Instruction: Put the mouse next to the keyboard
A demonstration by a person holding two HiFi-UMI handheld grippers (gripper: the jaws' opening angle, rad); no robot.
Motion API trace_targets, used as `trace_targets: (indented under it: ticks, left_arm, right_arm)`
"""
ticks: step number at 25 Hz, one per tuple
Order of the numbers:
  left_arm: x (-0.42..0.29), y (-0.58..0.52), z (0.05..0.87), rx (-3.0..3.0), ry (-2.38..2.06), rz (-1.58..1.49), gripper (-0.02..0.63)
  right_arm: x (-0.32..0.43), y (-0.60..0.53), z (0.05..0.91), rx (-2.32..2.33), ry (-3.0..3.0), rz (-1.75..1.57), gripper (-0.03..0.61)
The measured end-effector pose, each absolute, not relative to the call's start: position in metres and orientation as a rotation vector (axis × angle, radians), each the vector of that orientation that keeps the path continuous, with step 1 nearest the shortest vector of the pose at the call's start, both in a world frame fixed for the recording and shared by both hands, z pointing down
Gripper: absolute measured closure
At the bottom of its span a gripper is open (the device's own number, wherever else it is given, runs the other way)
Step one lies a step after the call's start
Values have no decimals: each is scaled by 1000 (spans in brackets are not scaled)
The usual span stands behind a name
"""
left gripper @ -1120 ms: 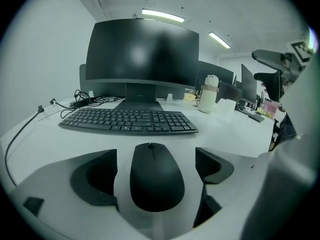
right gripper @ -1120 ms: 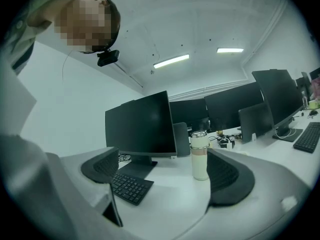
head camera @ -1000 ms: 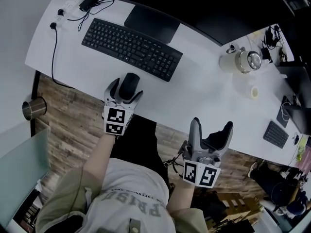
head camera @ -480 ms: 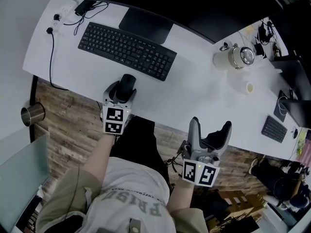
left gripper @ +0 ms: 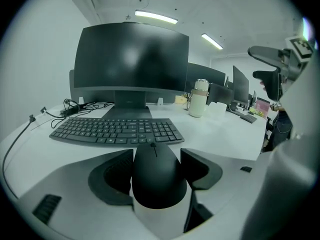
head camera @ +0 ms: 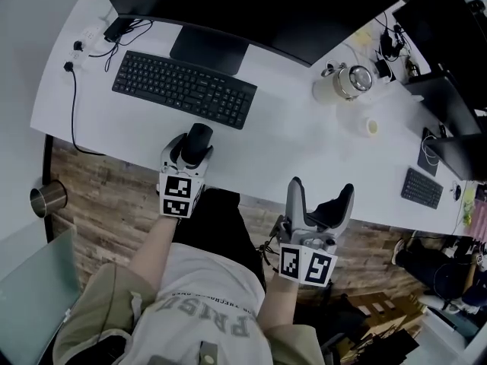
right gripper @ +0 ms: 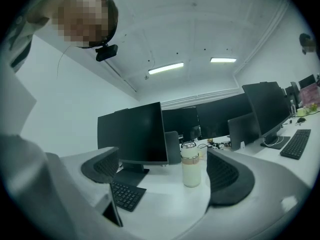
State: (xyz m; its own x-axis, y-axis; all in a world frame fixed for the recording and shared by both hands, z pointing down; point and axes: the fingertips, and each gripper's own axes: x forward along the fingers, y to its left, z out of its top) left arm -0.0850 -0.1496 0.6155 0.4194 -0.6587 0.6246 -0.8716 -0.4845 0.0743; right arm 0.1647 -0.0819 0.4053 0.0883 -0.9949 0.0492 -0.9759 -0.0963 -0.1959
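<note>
The black mouse [head camera: 199,137] lies on the white desk [head camera: 289,150] near its front edge, a short way in front of the right end of the black keyboard [head camera: 183,90]. My left gripper [head camera: 195,140] is shut on the mouse, one pad against each side. In the left gripper view the mouse [left gripper: 157,179] fills the gap of the left gripper [left gripper: 157,159], and the keyboard [left gripper: 117,130] lies just beyond it. My right gripper [head camera: 321,188] hangs open off the desk's front edge with nothing in it. The right gripper [right gripper: 165,169] looks across the desk.
A large monitor [head camera: 228,6] stands behind the keyboard. A white flask [head camera: 335,86] and a small tape roll [head camera: 370,126] sit at the right. Cables and a power strip [head camera: 91,36] lie at the back left. A metal cup [head camera: 47,196] stands on the floor.
The left jaws, spread wide around the mouse a second ago, have closed in on its sides. The right gripper has stayed open and in place.
</note>
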Motion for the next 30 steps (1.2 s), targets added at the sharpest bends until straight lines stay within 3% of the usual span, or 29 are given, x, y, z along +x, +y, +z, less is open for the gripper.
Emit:
trace_targets:
  ticks: [13,30]
  left_arm:
    - [17,-168,584,2396,-1235,659,313]
    - [118,-202,616,2342,-1277,659,313]
  right_arm:
    - [206,-104,381,-2198,2028,-200,35]
    - [277,-131,394,-2189,2030,-270,35]
